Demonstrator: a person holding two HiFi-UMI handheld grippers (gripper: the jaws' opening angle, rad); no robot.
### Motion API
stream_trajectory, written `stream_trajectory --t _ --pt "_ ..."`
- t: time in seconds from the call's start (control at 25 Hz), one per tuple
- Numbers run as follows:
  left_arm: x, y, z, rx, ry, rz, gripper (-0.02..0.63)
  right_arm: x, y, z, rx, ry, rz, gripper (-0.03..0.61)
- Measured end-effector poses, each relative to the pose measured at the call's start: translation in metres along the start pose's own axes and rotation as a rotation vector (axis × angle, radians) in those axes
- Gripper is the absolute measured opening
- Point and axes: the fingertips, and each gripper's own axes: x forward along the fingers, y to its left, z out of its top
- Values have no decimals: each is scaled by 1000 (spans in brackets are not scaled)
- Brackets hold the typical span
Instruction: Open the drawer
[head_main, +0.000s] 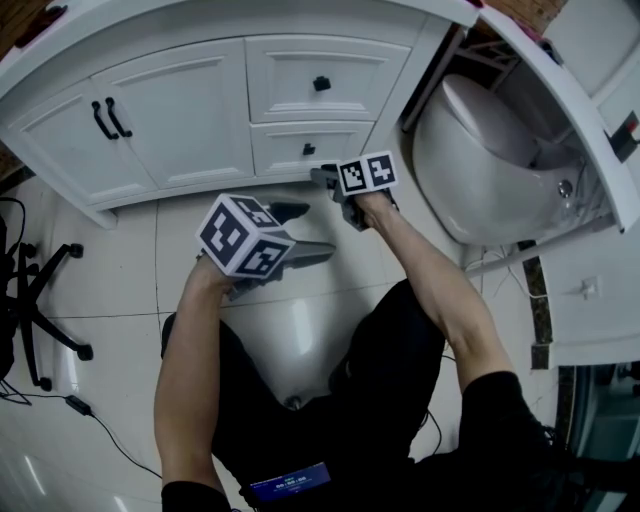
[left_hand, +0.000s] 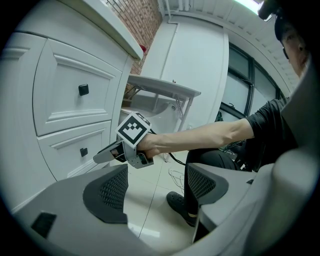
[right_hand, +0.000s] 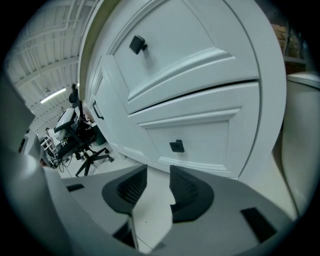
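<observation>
Grab not made yet: lower drawer (head_main: 285, 150) shut, its knob (right_hand: 176, 146) just ahead of the right gripper (right_hand: 159, 172), whose jaws are apart and empty; left gripper (left_hand: 155, 185) wide, empty, further off.

The head view is looking steeply down onto a white cabinet (head_main: 180, 110). The right gripper view is facing its lower drawer (right_hand: 200, 132) closely. The left gripper view is looking along the cabinet front, sharing that drawer.
</observation>
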Motion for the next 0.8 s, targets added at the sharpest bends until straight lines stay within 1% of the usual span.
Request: stream_trajectory --t 0.2,0.56,0.8 --pt "0 5 -1 -3 7 5 374 10 -7 5 12 -6 -19 189" --pt "3 13 1 -15 2 18 374 27 -25 12 29 -22 -62 189" --pt "3 20 -2 -19 11 26 374 38 -30 21 46 -39 -76 201"
